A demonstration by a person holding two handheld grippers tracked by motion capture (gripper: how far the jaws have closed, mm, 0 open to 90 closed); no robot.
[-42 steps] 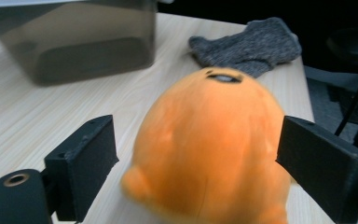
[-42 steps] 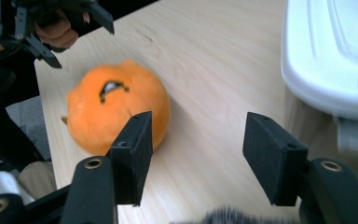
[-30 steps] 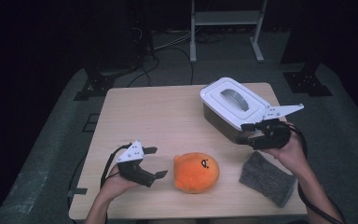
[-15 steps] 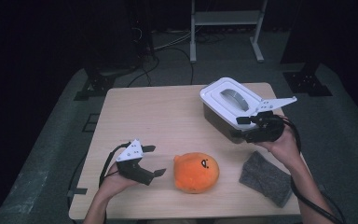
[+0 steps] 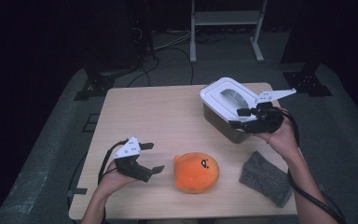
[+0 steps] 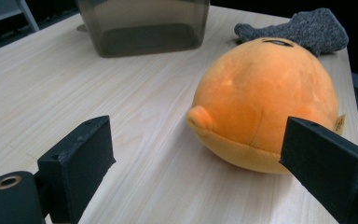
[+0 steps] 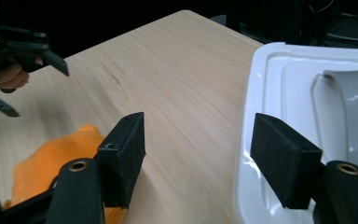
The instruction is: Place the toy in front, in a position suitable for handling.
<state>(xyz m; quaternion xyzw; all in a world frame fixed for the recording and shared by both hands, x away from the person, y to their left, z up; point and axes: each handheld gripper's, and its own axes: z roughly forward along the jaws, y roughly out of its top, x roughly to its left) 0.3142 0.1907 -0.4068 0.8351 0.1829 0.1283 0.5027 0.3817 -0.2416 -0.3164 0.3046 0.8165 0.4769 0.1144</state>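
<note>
Plush toy [image 5: 196, 172] sits near the bench's [image 5: 168, 116] front edge, just beyond the left gripper [image 5: 150, 157], whose open jaws face it, probably ready to grab. Farther back, the right gripper [image 5: 239, 118] hovers at the lidded box's [image 5: 223, 105] front corner, empty jaws just widened, likely for the lid.

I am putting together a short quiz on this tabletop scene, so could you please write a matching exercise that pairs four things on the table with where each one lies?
Things:
1. orange plush toy
2. grey cloth
3. white-lidded box
4. left gripper

Places:
A. at the table's far right, just by the right gripper
B. near the front edge, in the middle
C. at the front right corner
D. to the left of the toy, jaws open toward it

Pairs: 1-B, 2-C, 3-A, 4-D
</note>
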